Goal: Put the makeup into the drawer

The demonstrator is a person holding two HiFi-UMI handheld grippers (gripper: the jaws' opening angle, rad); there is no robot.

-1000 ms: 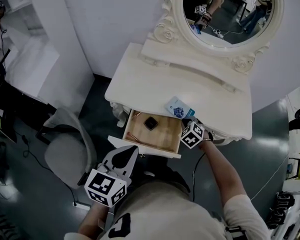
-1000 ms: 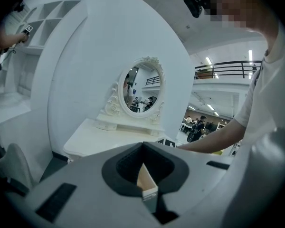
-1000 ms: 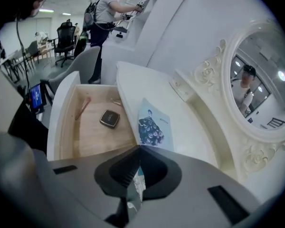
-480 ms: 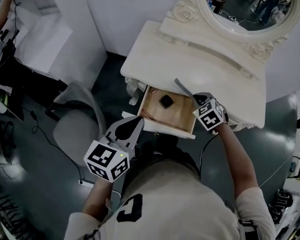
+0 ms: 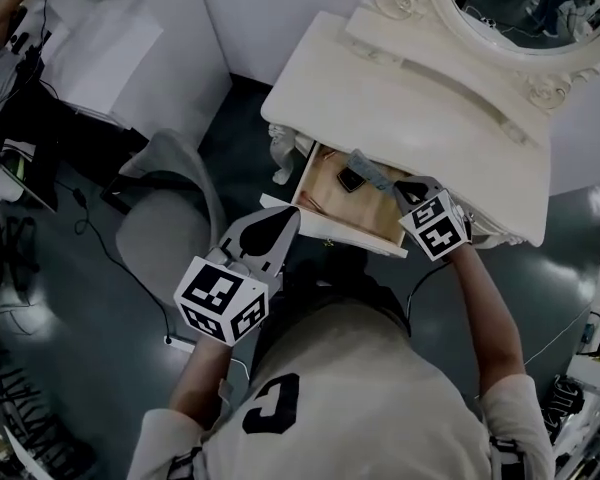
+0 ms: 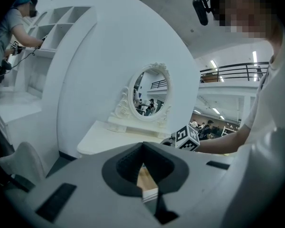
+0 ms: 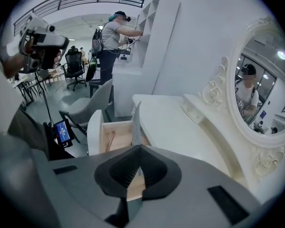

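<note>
My right gripper [image 5: 400, 190] is shut on a thin flat makeup pack [image 5: 370, 171], held edge-on above the open wooden drawer [image 5: 323, 196] of the white vanity. In the right gripper view the pack [image 7: 136, 125] sticks out as a narrow blade from the shut right gripper [image 7: 138, 148], with the drawer [image 7: 115, 136] below it. A small black compact [image 5: 352, 179] lies inside the drawer. My left gripper [image 5: 283, 220] hangs just before the drawer's white front, apart from it. In its own view the left gripper [image 6: 143, 146] is shut with nothing between the jaws.
The white vanity top [image 5: 420, 118] carries an oval mirror [image 5: 520, 8] at its back edge. A grey chair [image 5: 165, 218] stands left of the vanity. A person [image 7: 111, 37] works at white shelves further off.
The pack lay flat on the vanity top under my right gripper; now it is lifted, turned edge-on and carried over the drawer. My left gripper has drifted closer to the drawer front.
</note>
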